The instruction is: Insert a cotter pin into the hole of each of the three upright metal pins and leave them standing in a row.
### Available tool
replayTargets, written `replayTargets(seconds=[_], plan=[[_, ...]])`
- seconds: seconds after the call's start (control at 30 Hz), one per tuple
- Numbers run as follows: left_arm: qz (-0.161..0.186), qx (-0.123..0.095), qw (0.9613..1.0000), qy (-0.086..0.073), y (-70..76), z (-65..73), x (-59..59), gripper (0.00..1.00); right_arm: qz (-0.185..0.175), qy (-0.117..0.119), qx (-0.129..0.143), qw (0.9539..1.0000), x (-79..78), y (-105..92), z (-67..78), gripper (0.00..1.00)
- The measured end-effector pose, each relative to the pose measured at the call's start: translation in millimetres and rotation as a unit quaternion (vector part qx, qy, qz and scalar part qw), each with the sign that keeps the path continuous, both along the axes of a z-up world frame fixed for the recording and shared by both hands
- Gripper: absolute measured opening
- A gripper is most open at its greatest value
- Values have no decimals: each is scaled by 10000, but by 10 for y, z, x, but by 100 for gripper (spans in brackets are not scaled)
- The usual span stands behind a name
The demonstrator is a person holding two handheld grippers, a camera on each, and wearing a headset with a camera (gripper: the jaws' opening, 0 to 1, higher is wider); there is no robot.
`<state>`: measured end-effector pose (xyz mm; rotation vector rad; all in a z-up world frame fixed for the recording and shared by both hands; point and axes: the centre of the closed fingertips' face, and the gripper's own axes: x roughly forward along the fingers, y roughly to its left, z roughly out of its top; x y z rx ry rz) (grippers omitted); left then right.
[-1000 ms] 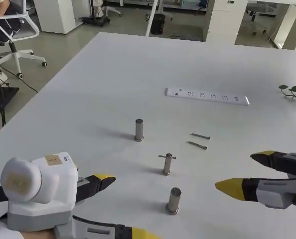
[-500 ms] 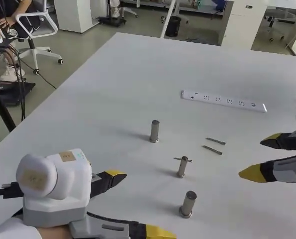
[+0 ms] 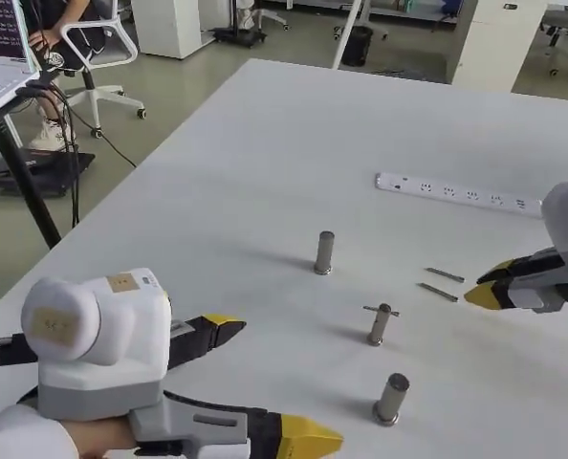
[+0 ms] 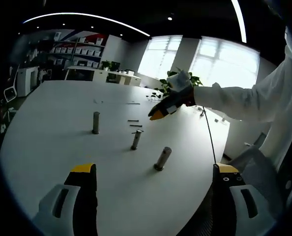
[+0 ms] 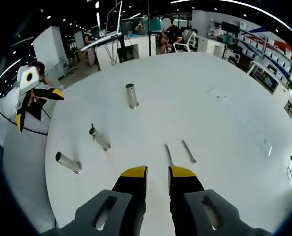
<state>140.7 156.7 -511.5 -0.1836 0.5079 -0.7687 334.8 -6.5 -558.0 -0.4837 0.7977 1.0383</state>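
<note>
**Head view.**
- Left gripper [image 3: 270,384]: grey body, yellow-tipped jaws spread wide, nothing held.
- Right gripper [image 3: 485,287]: jaws drawn close with a narrow gap, nothing held.
- Far metal pin [image 3: 324,252], middle metal pin [image 3: 380,327], near metal pin [image 3: 391,399]: plain steel cylinders, upright in a slanting row on the white table [image 3: 217,163], between the two grippers.
- Cotter pin [image 3: 381,310]: thin and grey, set crosswise through the top of the middle metal pin.
- Loose cotter pins [image 3: 441,283]: two slim rods lying flat side by side, just beside the right gripper's tips, on the side toward the row.
- Power strip [image 3: 456,191]: long and white, beyond the pins.

**Left gripper view.**
- Left gripper [image 4: 153,169]: the row runs ahead of its open jaws.
- Near metal pin [image 4: 161,159]: closest to the left gripper.
- Far metal pin [image 4: 95,122]: farthest along the row.
- Right gripper [image 4: 156,116]: hangs above the table past the middle metal pin [image 4: 135,139].

**Right gripper view.**
- Right gripper [image 5: 158,172]: its gap is empty.
- Loose cotter pins [image 5: 178,152]: directly ahead of the tips, apart from them.
- Left gripper [image 5: 38,110]: well to the left, beyond the row.
</note>
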Motion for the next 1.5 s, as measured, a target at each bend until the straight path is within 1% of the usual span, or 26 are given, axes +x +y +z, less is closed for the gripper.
replayTargets(seconds=[0.03,0.07,0.1,0.17,0.23,0.3,0.37,0.43,0.53,0.63,0.7,0.8,0.93,0.97,1.0,1.03,1.17,1.37,1.43,1.5], plan=[[19,-24,10000,10,10,-12,0,98,63,-90,8,9999,36,35,-5,11],[32,-61,10000,31,20,-28,0,97,102,-120,-10,9999,63,55,-17,10],[69,-100,9999,104,31,-54,-4,96,166,-133,-64,9998,79,71,-37,10],[75,-81,9998,167,42,-88,-19,95,315,-156,-174,9992,97,90,-76,9],[91,-70,9998,188,55,-95,-27,95,454,-131,-390,9981,109,88,-153,9],[163,-115,9996,214,77,-97,-18,95,605,-159,-670,9958,129,61,-243,8],[181,-136,9995,220,84,-89,-16,95,643,-111,-751,9950,137,76,-316,7],[169,-124,9995,225,94,-92,-18,95,582,-3,-762,9954,147,91,-354,5],[224,-151,9994,217,137,-100,-5,95,589,-10,-760,9954,184,125,-372,5],[297,-127,9990,308,192,-147,0,96,589,55,-776,9952,199,137,-404,4],[321,-132,9989,310,212,-148,-1,96,548,96,-751,9956,219,138,-429,5],[349,-151,9987,329,242,-147,7,96,473,71,-815,9955,267,111,-458,6],[382,-158,9985,372,273,-175,15,96,401,132,-805,9959,289,92,-486,5],[401,-172,9983,391,282,-186,20,96,395,132,-834,9956,288,81,-493,4],[445,-215,9979,416,293,-197,24,96,358,139,-781,9962,298,89,-479,4],[453,-234,9979,408,296,-194,26,96,334,141,-789,9962,299,87,-482,4],[495,-303,9976,371,307,-165,37,96,387,85,-825,9958,299,97,-485,3],[453,-263,9980,345,304,-162,25,95,363,92,-898,9953,294,111,-489,3],[410,-234,9982,362,300,-170,2,95,446,54,-946,9945,283,114,-491,3],[399,-230,9983,362,301,-168,-12,95,616,-52,-998,9931,274,128,-493,1]])
